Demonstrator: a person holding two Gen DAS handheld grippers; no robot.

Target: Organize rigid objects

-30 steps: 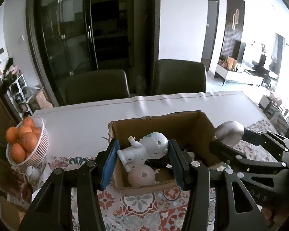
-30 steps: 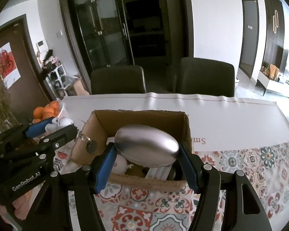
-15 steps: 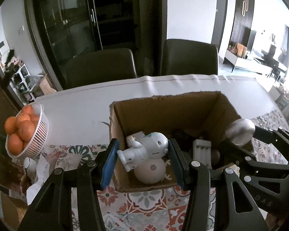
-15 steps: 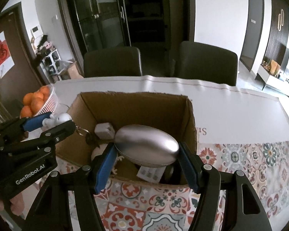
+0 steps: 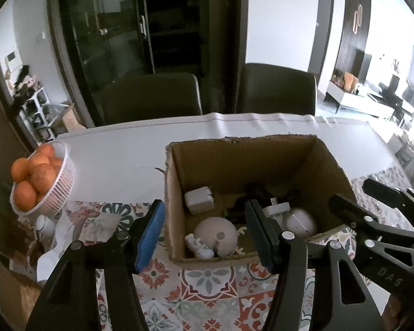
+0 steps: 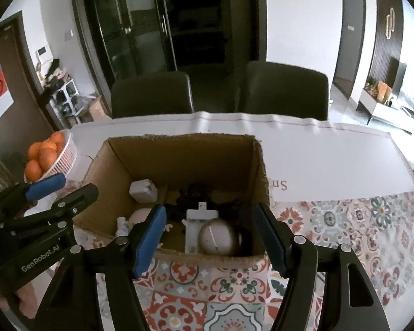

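Observation:
An open cardboard box (image 5: 243,149) (image 6: 179,146) stands on the patterned tablecloth. Inside lie a white robot toy (image 5: 200,247) at the front left, a beige ball (image 5: 215,235), a grey block (image 5: 199,200) (image 6: 143,190), a white charger (image 6: 198,220) and the silver egg-shaped object (image 5: 300,219) (image 6: 216,238). My left gripper (image 5: 204,234) is open and empty over the box's front left. My right gripper (image 6: 209,237) is open and empty over the box's front right. Each gripper shows in the other's view.
A white basket of oranges (image 5: 41,179) (image 6: 51,154) stands left of the box. A white cloth (image 6: 317,151) covers the far half of the table. Two dark chairs (image 5: 151,96) (image 6: 284,88) stand behind the table.
Both grippers opened. The white robot toy dropped from the left gripper into the box, and the silver egg-shaped object dropped from the right gripper into the box.

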